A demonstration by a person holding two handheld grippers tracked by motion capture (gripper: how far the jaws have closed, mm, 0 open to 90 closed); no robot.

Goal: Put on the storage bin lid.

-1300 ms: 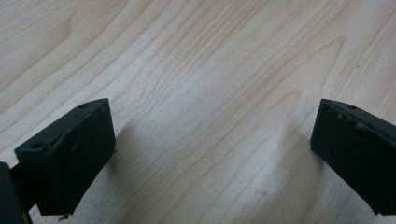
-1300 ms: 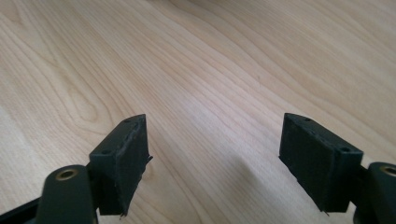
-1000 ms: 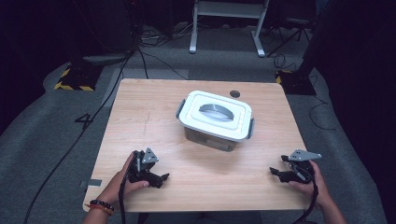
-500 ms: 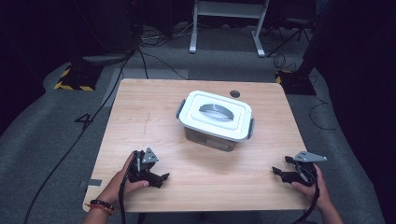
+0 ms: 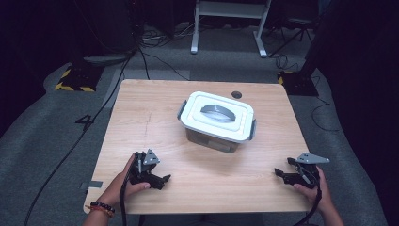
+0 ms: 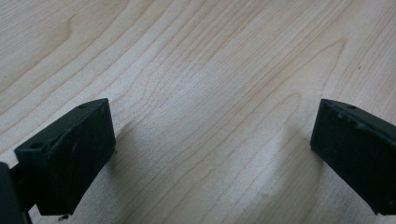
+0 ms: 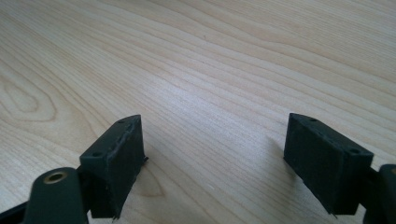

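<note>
A clear plastic box with a white lid and grey handle (image 5: 217, 119) stands shut a little behind the centre of the wooden table (image 5: 141, 122). My left gripper (image 5: 162, 181) rests near the front left edge, held by a hand, open with nothing between its jaws. My right gripper (image 5: 279, 174) sits near the front right edge, also open and empty. In the left gripper view the left gripper (image 6: 212, 154) has its jaws wide apart over bare wood. The right gripper view has the right gripper (image 7: 212, 158) likewise spread above bare wood.
A small dark round hole (image 5: 236, 94) is in the table behind the box. Cables (image 5: 141, 56) and a white stand's legs (image 5: 226, 28) lie on the grey floor beyond the table. Yellow-black tape (image 5: 73, 80) marks the floor at left.
The right gripper has drifted slightly toward the front right edge of the table. The left gripper and the box have not moved.
</note>
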